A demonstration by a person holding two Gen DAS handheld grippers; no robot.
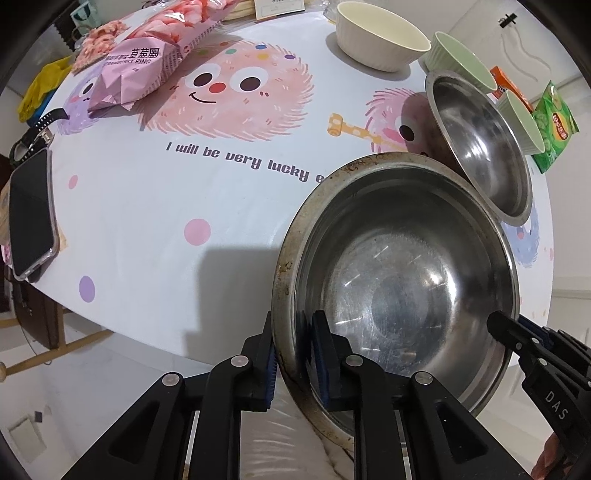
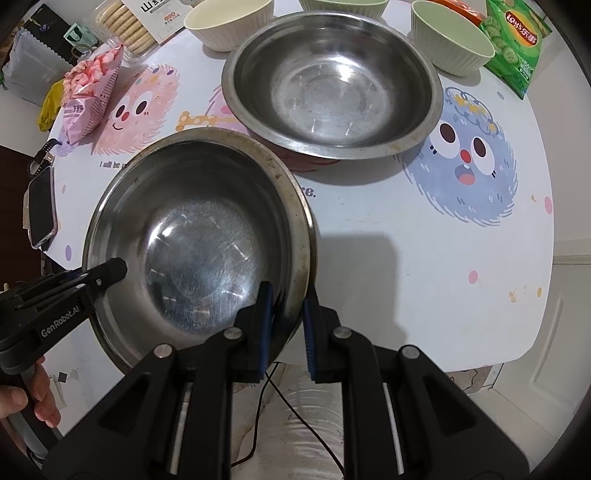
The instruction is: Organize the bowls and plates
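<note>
You are gripping the steel bowl [image 1: 399,295] by opposite rims, left tongs [image 1: 293,354] and right tongs [image 2: 288,328] clamping narrowly; its underside is staying hidden.

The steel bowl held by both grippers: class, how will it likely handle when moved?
The steel bowl looks rigid. Its polished rim is probably slippery between the left gripper and right gripper. It seems thin-walled, so likely light.

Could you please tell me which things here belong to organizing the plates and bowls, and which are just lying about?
Job: held steel bowl, gripped at opposite rims by left gripper and right gripper; second steel bowl; cream bowl; two green bowls.

Lying about: pink snack bag, green crisps bag, phone, biscuits.
</note>
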